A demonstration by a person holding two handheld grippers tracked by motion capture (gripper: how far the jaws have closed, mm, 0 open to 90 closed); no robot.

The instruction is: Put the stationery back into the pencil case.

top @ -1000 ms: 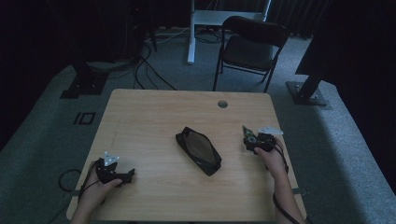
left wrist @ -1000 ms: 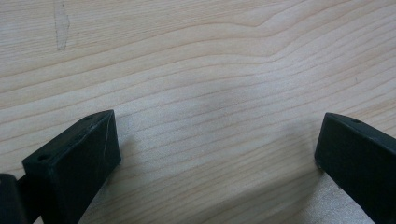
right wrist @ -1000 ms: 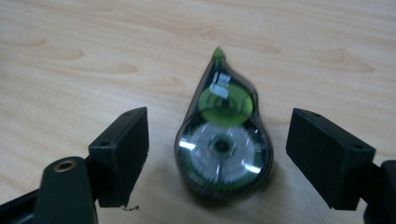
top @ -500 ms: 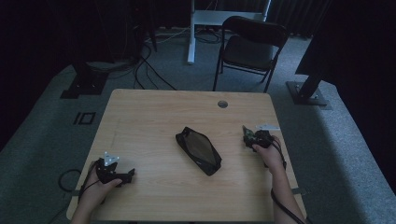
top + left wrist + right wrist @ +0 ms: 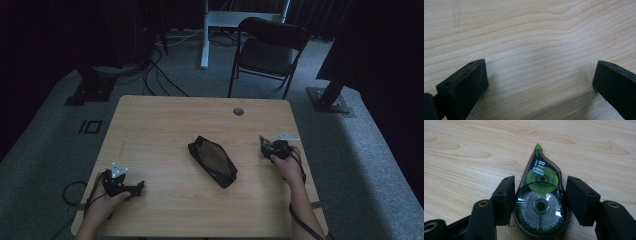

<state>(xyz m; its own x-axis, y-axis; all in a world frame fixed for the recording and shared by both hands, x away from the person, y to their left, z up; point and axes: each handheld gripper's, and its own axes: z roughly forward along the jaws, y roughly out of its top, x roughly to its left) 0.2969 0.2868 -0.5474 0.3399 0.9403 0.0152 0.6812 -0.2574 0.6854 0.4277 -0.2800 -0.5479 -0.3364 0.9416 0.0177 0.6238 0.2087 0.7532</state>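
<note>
A teardrop-shaped correction tape dispenser (image 5: pixel 540 197) with a clear body and green reels lies flat on the wooden table (image 5: pixel 150 125), its green tip pointing away. My right gripper (image 5: pixel 541 180) has just been closing its jaws, and both pads now touch the dispenser's sides. In the high view the right gripper (image 5: pixel 263 145) sits near the table's right edge. A black zip pouch (image 5: pixel 212 161) lies at an angle in the middle. My left gripper (image 5: pixel 137 187) rests at the front left, and its jaws (image 5: pixel 540 65) stand open over bare wood.
A round cable hole (image 5: pixel 238 111) is set in the table's far side. A small pale object (image 5: pixel 287 136) lies by the right edge behind the right gripper. A folding chair (image 5: pixel 270 50) stands beyond the table, with cables on the floor at the back left.
The right gripper's jaws have drawn in around the correction tape dispenser. Both hands have stayed where they were, and the pouch has not moved.
</note>
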